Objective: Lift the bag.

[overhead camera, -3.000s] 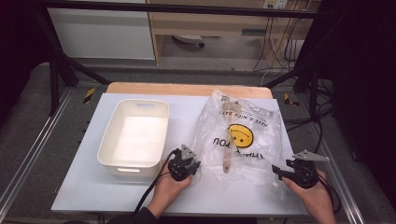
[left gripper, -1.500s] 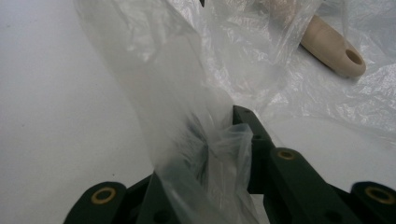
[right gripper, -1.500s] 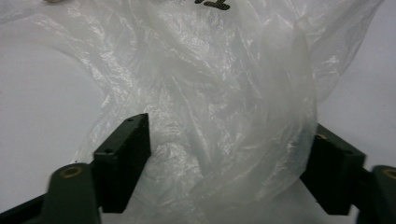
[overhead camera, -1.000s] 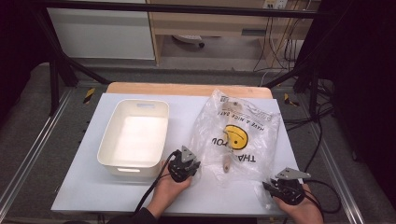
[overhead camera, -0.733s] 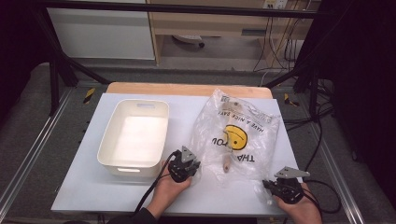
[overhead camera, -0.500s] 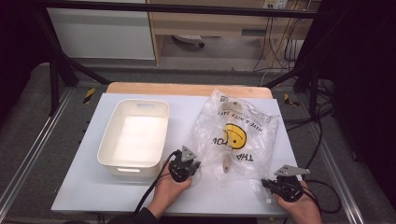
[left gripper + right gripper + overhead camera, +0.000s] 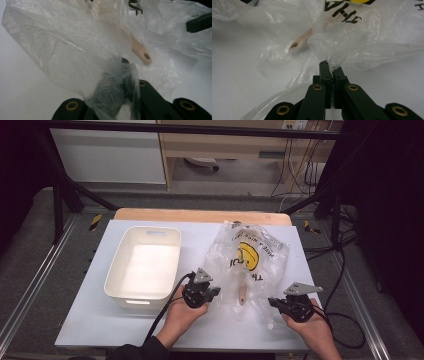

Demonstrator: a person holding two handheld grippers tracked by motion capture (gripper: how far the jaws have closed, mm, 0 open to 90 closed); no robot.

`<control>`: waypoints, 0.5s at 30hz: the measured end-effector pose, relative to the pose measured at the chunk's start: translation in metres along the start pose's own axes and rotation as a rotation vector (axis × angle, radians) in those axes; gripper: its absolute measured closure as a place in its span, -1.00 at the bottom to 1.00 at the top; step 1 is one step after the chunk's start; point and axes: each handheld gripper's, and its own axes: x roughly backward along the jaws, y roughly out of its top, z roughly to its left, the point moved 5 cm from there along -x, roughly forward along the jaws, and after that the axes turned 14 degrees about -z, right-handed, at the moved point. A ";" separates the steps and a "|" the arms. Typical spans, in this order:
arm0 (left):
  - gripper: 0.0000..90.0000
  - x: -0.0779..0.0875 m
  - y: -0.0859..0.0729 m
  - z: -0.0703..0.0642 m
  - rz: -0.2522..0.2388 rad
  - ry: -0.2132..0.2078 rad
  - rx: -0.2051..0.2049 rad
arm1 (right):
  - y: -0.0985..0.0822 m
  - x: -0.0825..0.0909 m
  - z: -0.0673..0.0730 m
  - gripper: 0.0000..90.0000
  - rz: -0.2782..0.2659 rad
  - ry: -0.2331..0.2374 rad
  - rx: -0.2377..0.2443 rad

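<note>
In the high view, the clear plastic bag [image 7: 250, 265] lay right of the white tub [image 7: 143, 266], each near corner pinched by the left gripper [image 7: 212, 292] and right gripper [image 7: 274, 302]. In the left gripper view, closed jaws clamped film near a wooden handle [image 7: 140, 51]. In the right gripper view, jaws were clamped on film.

A white plastic bin [image 7: 143, 267] sits empty on the white table [image 7: 90, 320] — at nine o'clock; cables [image 7: 295, 175] trail over the floor at one o'clock.
</note>
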 end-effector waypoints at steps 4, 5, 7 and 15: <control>1.00 0.001 0.007 0.002 0.002 -0.018 0.028 | 0.014 -0.006 0.003 1.00 -0.018 0.008 0.014; 1.00 0.001 0.008 0.002 0.003 -0.025 0.042 | 0.016 -0.008 0.003 1.00 -0.025 0.008 0.016; 1.00 0.001 0.009 0.003 0.004 -0.035 0.050 | 0.020 -0.010 0.003 1.00 -0.025 0.007 0.021; 1.00 0.003 0.015 0.009 -0.001 -0.044 0.070 | 0.036 -0.016 -0.001 1.00 -0.047 0.005 0.029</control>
